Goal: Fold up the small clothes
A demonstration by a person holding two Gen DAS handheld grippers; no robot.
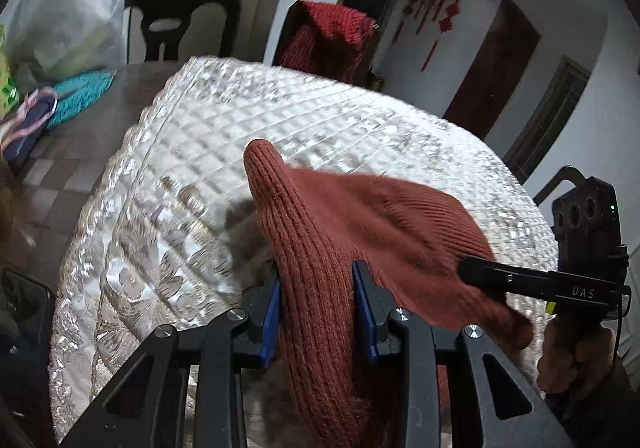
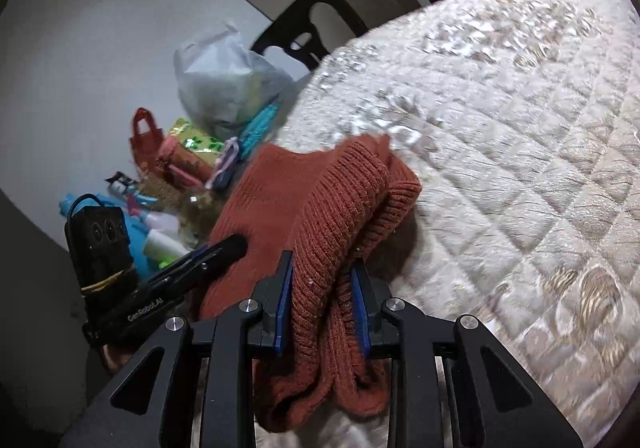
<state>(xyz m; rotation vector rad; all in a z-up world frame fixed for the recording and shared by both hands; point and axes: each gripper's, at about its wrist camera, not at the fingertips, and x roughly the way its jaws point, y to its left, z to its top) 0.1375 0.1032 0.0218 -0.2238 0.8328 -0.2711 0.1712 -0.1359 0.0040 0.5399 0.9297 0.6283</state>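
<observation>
A rust-red knitted garment (image 1: 360, 216) hangs between my two grippers above the white quilted table cover (image 1: 192, 152). My left gripper (image 1: 318, 268) is shut on a ribbed fold of the garment between its blue pads. My right gripper (image 2: 322, 264) is shut on another bunched ribbed part of the garment (image 2: 340, 200). In the left wrist view the right gripper (image 1: 472, 268) reaches in from the right onto the garment. In the right wrist view the left gripper (image 2: 236, 244) comes in from the left onto the cloth. The frames are motion-blurred.
The quilted cover (image 2: 500, 128) spreads over the table. A dark chair (image 1: 180, 20) and a chair draped with red cloth (image 1: 332, 36) stand behind. A plastic bag (image 2: 224, 88), a teal cloth (image 1: 80, 92) and several packets (image 2: 188, 152) lie at the table's left.
</observation>
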